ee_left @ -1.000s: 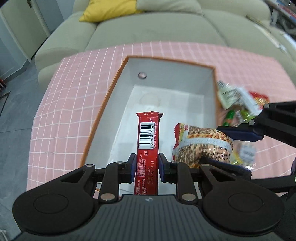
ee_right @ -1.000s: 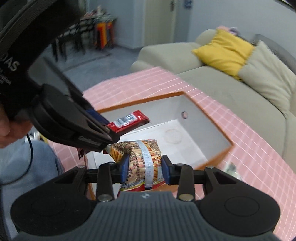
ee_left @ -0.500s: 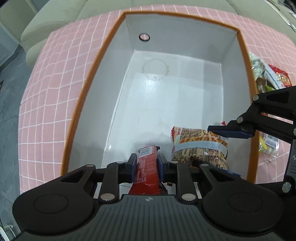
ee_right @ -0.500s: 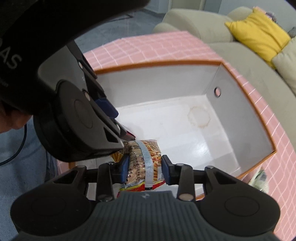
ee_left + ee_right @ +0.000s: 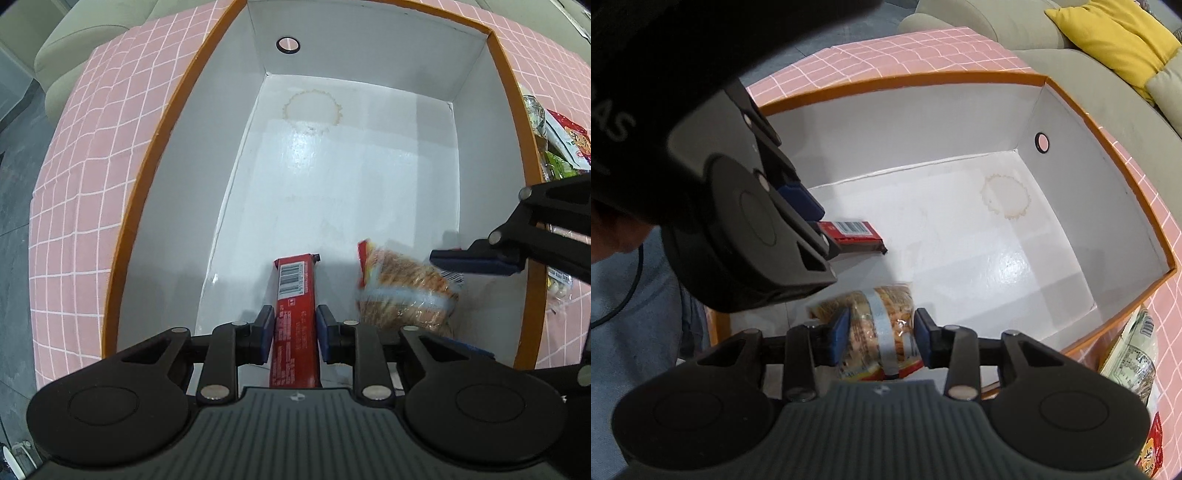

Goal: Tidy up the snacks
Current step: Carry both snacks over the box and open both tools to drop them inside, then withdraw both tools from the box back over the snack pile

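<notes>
Left gripper (image 5: 294, 334) fingers are spreading, red bar (image 5: 295, 295) between them with a thin gap showing each side, so the pinch looks let go; right gripper (image 5: 880, 334) fingers are spreading too, cracker bag (image 5: 877, 332) between the pads, far pad looks just clear, near pad hard to judge; a second ago both snacks were held above the box (image 5: 162, 155), now both grippers are down inside it at the near end wall, bar lying along the floor beside the near-left corner, bag toward the near-right corner; meaning: two items are being dropped off together, the box floor beyond them bare apart from a ring stain; judgement: release in progress, next is lift clear and fetch from the loose snack pile (image 5: 554, 147) on the pink grid tablecloth (image 5: 92, 147) outside the box's right wall; hard to make out: bag is motion-blurred in the left view, so settled or falling is unclear; near ends of both snacks are hidden under the gripper bodies; pile is cut off at the frame edge, count unknown; left gripper body blocks much of the right view.
</notes>
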The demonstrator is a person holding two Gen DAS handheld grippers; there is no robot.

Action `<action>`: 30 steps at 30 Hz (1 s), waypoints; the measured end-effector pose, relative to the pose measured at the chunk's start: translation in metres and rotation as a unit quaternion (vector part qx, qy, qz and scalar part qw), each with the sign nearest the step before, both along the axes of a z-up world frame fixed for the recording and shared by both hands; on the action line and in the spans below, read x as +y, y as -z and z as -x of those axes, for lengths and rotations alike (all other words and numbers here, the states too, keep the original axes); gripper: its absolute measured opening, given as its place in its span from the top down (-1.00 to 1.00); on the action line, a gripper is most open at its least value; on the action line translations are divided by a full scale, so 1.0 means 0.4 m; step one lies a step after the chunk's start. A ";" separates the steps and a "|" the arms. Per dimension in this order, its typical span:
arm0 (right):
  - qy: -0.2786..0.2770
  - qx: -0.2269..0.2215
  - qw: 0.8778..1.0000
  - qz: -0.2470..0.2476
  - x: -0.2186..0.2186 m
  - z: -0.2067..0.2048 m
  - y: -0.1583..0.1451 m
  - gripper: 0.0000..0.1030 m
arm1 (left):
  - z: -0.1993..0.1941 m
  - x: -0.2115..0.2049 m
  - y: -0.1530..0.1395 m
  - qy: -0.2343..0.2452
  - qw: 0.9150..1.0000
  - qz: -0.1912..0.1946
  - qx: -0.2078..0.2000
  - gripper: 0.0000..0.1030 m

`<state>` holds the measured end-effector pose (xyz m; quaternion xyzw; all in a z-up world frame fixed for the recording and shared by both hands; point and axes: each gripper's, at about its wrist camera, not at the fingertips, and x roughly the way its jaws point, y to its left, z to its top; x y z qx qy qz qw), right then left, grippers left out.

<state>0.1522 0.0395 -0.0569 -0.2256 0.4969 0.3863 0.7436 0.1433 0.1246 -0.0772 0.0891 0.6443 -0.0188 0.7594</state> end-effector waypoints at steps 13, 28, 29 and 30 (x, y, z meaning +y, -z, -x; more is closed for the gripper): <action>0.026 -0.053 0.998 -0.001 -0.053 0.050 -0.101 -0.35 | 0.046 -0.023 -0.122 0.014 0.998 -0.005 -0.055 0.03; 0.079 -0.091 0.991 -0.050 -0.211 0.154 -0.208 -0.54 | 0.169 -0.137 -0.281 0.008 0.986 0.036 -0.160 -0.07; 0.087 -0.094 0.990 -0.054 -0.227 0.164 -0.211 -0.57 | 0.179 -0.152 -0.289 0.010 0.985 0.040 -0.168 -0.07; 0.096 -0.099 0.989 -0.056 -0.241 0.175 -0.214 -0.59 | 0.188 -0.167 -0.297 0.012 0.983 0.046 -0.176 -0.07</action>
